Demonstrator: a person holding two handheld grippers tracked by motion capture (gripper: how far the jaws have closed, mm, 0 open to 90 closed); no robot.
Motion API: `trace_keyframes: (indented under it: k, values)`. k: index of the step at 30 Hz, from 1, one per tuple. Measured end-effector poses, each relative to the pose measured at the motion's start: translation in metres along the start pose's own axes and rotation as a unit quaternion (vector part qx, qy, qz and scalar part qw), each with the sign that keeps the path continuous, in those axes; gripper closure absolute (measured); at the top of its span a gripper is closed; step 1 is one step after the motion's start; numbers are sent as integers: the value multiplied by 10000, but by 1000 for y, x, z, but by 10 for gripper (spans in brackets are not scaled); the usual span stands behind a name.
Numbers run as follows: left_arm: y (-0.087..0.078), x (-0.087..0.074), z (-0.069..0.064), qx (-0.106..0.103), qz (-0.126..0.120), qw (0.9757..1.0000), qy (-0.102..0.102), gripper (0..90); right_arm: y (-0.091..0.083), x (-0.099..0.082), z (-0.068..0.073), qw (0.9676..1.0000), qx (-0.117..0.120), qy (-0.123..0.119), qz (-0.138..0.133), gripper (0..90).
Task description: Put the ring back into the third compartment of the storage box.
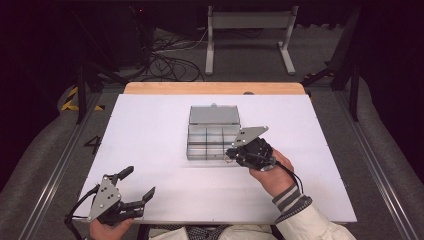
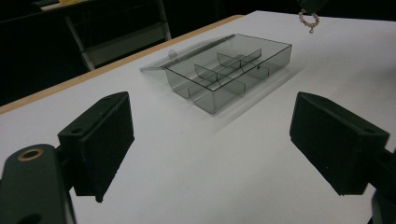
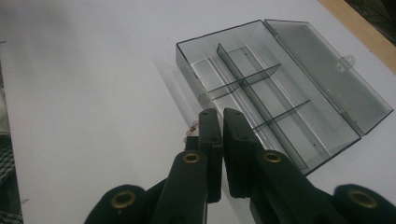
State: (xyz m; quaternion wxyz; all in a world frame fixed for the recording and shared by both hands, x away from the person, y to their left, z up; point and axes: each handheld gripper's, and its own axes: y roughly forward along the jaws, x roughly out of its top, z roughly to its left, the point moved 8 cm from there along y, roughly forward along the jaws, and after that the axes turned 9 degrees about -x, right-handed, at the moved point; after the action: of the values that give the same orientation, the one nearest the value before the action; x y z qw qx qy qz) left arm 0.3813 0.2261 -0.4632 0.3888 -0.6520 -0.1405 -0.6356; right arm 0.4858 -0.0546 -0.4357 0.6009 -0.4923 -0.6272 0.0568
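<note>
Gripping: a small beaded chain (image 2: 308,20) is being pinched by the right hand-held gripper (image 3: 217,122), beside the clear compartment box (image 1: 212,139).
Left hand-held gripper (image 1: 139,185): being held wide, nothing between.
Tabletop (image 1: 150,130): white.

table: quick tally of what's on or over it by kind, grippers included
clear compartment box, lid open: 1
small beaded trinket, hanging from the right gripper's closed jaws: 1
grippers: 2, left gripper open, right gripper shut on the trinket
total: 4
</note>
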Motion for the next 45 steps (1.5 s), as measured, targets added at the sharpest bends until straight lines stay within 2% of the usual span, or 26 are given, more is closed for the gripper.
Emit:
trace_keyframes:
  k: [9,18,35,36,45]
  values:
    - [0,0,0,5,6,10000,3,142,2,6,-8,9999,-117,-11,0,869]
    - [0,0,0,3,13,10000,1,141,8,12,-25,9996,-254,88,49,868]
    - [0,0,0,-6,14,10000,-15,142,32,13,-56,9976,-433,448,294,869]
    - [0,0,0,-5,14,10000,-16,142,36,12,-61,9969,-465,538,346,869]
    - [0,0,1,-1,25,10000,13,141,49,9,-73,9949,-523,735,454,868]
